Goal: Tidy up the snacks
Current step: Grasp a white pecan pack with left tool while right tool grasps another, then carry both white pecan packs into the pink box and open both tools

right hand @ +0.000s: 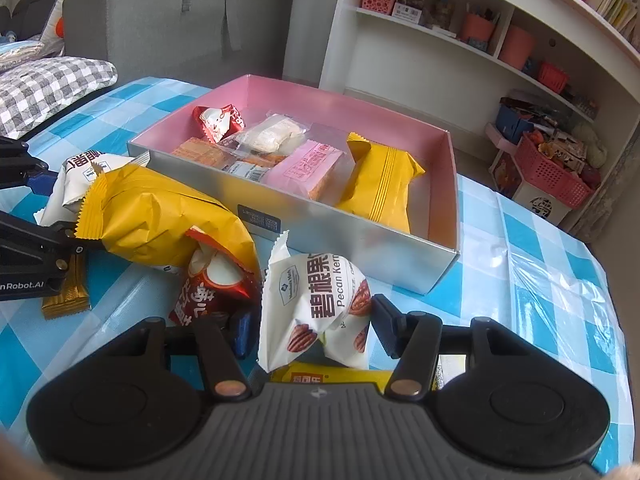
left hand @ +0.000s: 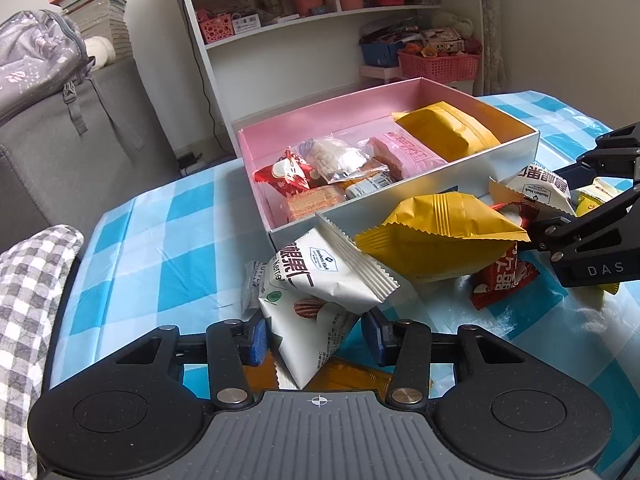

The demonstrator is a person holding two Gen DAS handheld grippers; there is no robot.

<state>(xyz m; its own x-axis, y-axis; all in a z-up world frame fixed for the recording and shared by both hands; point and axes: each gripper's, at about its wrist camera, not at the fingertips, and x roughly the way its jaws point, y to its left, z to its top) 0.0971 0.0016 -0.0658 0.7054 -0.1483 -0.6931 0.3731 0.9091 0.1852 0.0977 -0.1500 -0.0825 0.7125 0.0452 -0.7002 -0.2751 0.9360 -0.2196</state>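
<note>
A silver box with a pink inside (left hand: 400, 204) (right hand: 360, 236) stands on the checked table and holds several snacks, among them a yellow packet (left hand: 444, 132) (right hand: 380, 188). My left gripper (left hand: 316, 338) is open around a white pecan packet (left hand: 312, 320); another white packet (left hand: 336, 272) lies on it. My right gripper (right hand: 312, 330) is open around a white pecan packet (right hand: 320, 304). A big yellow packet (left hand: 436, 236) (right hand: 160, 216) and a red packet (left hand: 504, 276) (right hand: 208, 292) lie between the grippers.
A blue and white checked cloth (left hand: 152, 248) (right hand: 540, 280) covers the table. A small gold bar (right hand: 68, 296) lies at the left. A grey sofa (left hand: 80, 152) and a white shelf (left hand: 320, 40) with red baskets stand behind the table.
</note>
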